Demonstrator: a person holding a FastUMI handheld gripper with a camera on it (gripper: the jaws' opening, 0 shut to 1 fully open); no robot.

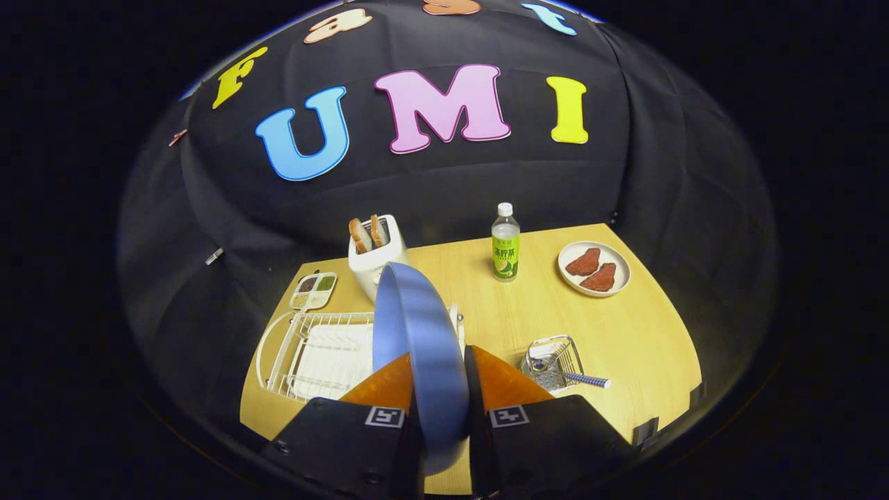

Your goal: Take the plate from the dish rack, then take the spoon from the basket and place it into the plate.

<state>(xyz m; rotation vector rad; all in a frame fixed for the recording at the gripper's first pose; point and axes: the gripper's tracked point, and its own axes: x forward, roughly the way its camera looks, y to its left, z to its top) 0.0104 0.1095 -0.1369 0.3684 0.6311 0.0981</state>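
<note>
Standing on edge between the tool's point(436, 375) fingers — blue plate point(417, 326), clamped.

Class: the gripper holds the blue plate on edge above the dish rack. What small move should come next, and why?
Probably carry the blue plate sideways to the bare table and lay it flat. The gripper is shut on it, it hangs over the dish rack, and the spoon waits in the basket.
</note>
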